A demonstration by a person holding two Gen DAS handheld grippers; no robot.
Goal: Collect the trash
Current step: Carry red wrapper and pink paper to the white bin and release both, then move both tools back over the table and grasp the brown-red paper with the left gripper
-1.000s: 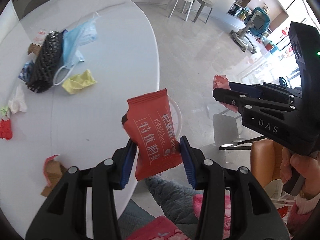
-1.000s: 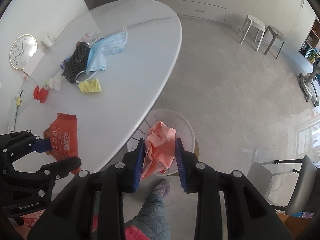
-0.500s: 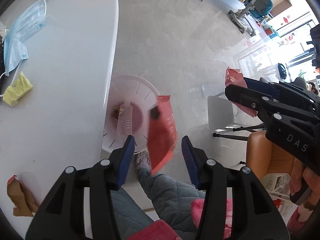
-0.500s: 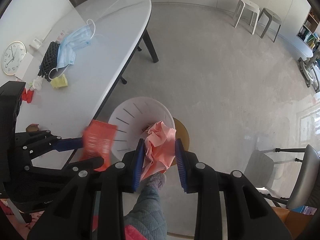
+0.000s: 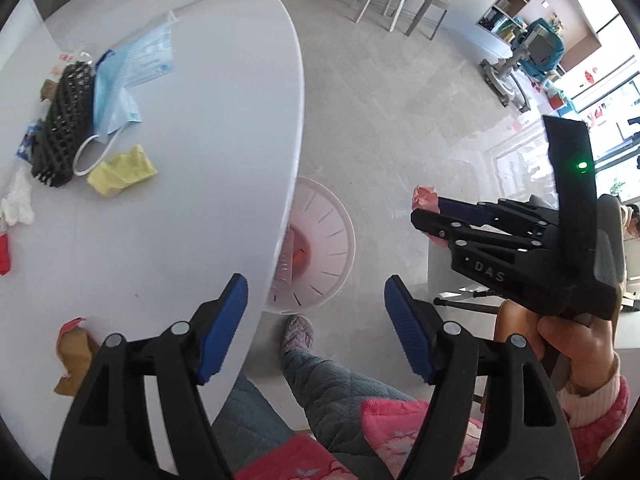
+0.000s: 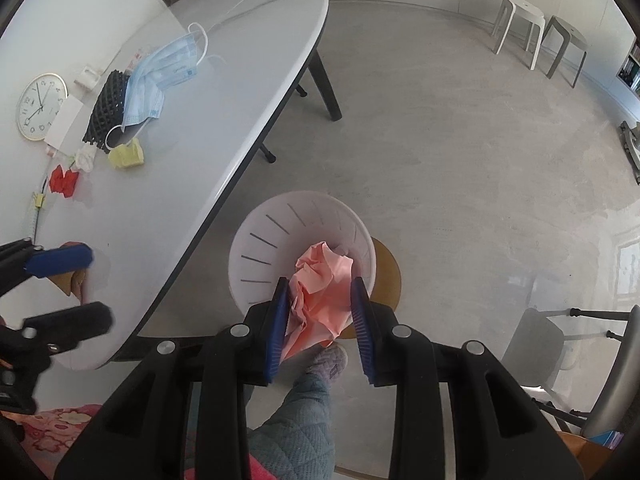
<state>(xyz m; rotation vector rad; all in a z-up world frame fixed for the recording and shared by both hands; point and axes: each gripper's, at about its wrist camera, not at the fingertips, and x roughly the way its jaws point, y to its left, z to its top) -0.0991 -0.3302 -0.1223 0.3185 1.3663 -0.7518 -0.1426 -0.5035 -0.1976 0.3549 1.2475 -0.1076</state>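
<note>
My left gripper (image 5: 316, 308) is open and empty, over the edge of the white table (image 5: 208, 184). My right gripper (image 6: 320, 312) is shut on a crumpled pink paper (image 6: 320, 280), held above the white slotted bin (image 6: 280, 236) on the floor. The bin also shows in the left wrist view (image 5: 328, 240), with a clear bottle and something red inside. On the table lie a blue face mask (image 5: 132, 72), a black mesh piece (image 5: 64, 116), a yellow wad (image 5: 120, 170), a white wad (image 5: 18, 204), a red scrap (image 6: 63, 181) and a brown-red wrapper (image 5: 74, 356).
A wall clock (image 6: 40, 106) and a white card lie at the table's far side. Two stools (image 6: 540, 28) stand across the floor. A chair (image 6: 580, 344) is at the right. The person's leg and slipper (image 6: 328, 360) are beside the bin.
My left gripper opened and the red snack wrapper dropped out of it towards the bin; the gripper then swung back over the table edge. My right gripper moved over the bin, still holding the pink paper.
</note>
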